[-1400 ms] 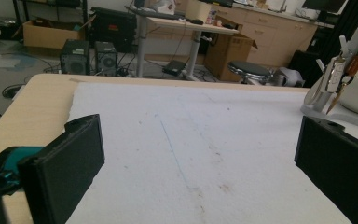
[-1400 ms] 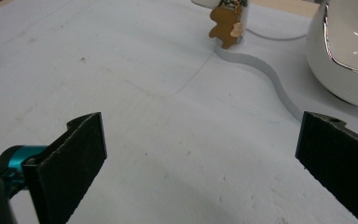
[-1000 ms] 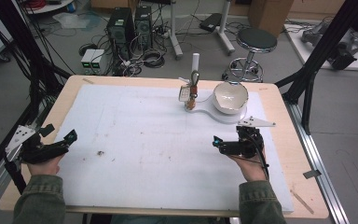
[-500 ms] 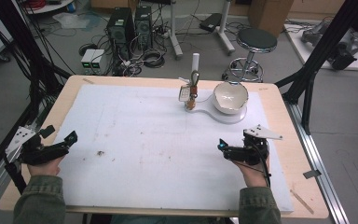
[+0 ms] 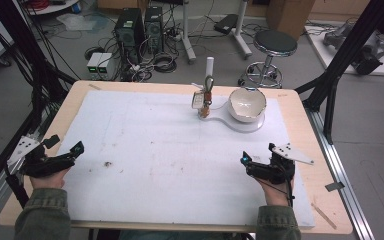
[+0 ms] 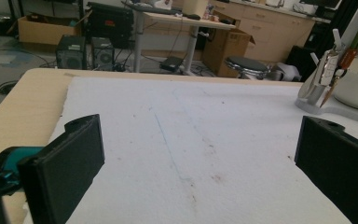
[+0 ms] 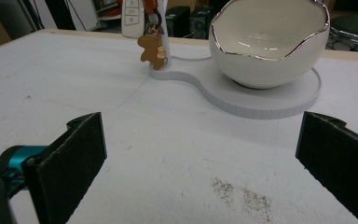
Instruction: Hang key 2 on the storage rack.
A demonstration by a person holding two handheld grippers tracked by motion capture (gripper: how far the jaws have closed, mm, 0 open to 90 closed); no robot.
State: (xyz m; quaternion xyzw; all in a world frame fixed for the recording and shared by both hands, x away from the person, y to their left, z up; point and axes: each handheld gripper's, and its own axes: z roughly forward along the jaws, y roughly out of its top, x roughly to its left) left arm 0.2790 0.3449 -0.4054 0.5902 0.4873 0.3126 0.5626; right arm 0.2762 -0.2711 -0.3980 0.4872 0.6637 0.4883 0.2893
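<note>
Item of concern: key bunch [image 5: 203,97], hung on a white post [image 5: 209,67] at the far centre of the mat [image 5: 170,150]. Long axis vertical, hanging down along the post, lower end just above the stand [image 5: 220,113]. Bowl [image 5: 247,104] seated on the same stand, just beside the keys on their right.

Right gripper [image 5: 243,160]: held low over the near right part of the mat, spread wide, nothing between the jaws. In the right gripper view, keys [image 7: 149,28] ahead and to the left of the gap [image 7: 200,158], bowl [image 7: 270,44] ahead and to the right, bare mat between. Apart from both, touching neither.

Left gripper [image 5: 77,148]: at the near left edge of the table [image 5: 330,165], likewise spread and empty [image 6: 196,163]. Keys [image 6: 328,65] far off to its right, well apart, across the mat on a diagonal.

Judgement: right hand clearly nearer. Coming reach to run forward and slightly left. Jaws best brought to either side of the hanging bunch. Risk of brushing the bowl's rim if swung wide to the right.
</note>
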